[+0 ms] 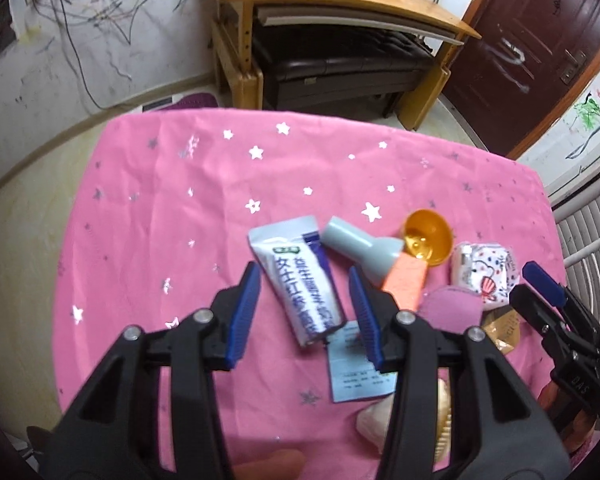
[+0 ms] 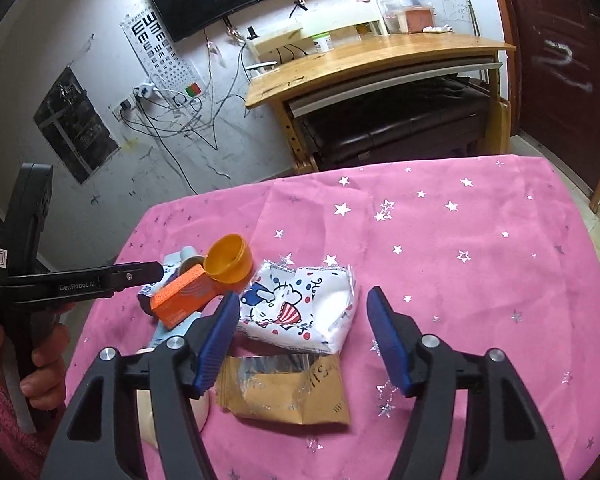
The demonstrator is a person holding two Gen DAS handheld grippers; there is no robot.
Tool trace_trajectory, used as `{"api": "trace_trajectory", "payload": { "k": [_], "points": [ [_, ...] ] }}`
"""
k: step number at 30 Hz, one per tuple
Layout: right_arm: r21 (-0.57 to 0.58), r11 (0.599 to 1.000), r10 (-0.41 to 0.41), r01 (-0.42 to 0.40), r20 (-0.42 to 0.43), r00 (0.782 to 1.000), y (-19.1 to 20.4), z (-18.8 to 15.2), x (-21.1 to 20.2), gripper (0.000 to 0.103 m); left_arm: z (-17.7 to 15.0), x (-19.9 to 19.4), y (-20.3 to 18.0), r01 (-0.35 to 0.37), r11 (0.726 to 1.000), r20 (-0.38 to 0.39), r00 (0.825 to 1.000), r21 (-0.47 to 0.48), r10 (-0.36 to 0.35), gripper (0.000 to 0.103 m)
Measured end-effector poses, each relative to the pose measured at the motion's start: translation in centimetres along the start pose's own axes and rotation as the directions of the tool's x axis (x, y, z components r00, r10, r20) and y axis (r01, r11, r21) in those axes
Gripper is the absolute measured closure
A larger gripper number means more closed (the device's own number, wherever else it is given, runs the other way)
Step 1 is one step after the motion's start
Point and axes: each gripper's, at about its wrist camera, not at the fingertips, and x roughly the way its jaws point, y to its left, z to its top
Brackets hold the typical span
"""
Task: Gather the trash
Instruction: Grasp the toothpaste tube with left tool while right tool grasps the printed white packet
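A: What lies on the pink starred cloth (image 1: 160,208), going left to right?

B: A white sachet with blue print (image 1: 296,280), then a pale blue funnel-shaped piece (image 1: 360,248) lying over an orange box (image 1: 406,284), an amber cup (image 1: 428,236) tipped on its side, and a cartoon-printed white packet (image 1: 482,276). Nearer the edge sit a blue paper slip (image 1: 358,376), a pink round pad (image 1: 452,310) and a tan wrapper (image 2: 288,392).

A: And the left gripper (image 1: 304,312)?

B: Spread, empty, hanging above the sachet, pads clear of it.

A: The right gripper (image 2: 304,336)?

B: Spread wide, nothing pinched; the printed packet and the tan wrapper lie between and below its fingers, untouched.

A: Anything crowding them?

B: The pile is tight: box, cup and funnel piece touch, and the left gripper's arm reaches in beside the box in the right view
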Motion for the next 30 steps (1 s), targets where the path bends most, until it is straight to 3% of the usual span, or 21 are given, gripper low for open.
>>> {"api": "trace_trajectory", "payload": {
  "k": [3,8,12,17,26,28,30],
  "points": [
    [0.002,1.000,0.000,0.000,-0.011,1.000,-0.1,0.0,0.5,0.041,0.1,0.9,0.2,0.013,1.000,-0.025,1.000,-0.017,-0.014,0.059],
    [0.006,1.000,0.013,-0.012,-0.033,0.999,0.2,0.4,1.7,0.035,-0.6,1.7,-0.6,-0.028,1.000,-0.033,0.999,0.013,0.028,0.075],
    [-0.036,0.999,-0.025,0.023,-0.071,0.997,1.0,0.5,3.2,0.033,-0.9,1.1,-0.1,-0.032,0.999,-0.017,0.999,-0.009,0.032,0.084],
    [-0.051,0.998,-0.044,0.040,-0.077,0.996,1.4,0.8,4.3,0.032,-1.0,0.0,1.5,-0.043,0.998,0.015,0.999,-0.055,0.044,0.084],
    [-0.131,0.983,-0.142,0.132,-0.065,0.988,2.1,1.1,5.5,0.030,-1.0,-1.6,2.0,-0.044,0.998,0.052,0.998,-0.044,0.047,0.084],
    [-0.137,0.981,-0.146,0.137,-0.057,0.988,2.2,1.0,5.6,0.034,-1.1,-1.9,2.0,-0.040,0.998,0.054,0.998,-0.042,0.042,0.084],
    [-0.144,0.980,-0.145,0.138,-0.034,0.989,2.3,0.9,5.0,0.056,-1.1,-2.2,1.8,-0.034,0.999,0.057,0.998,-0.041,0.036,0.084]
  ]
}}
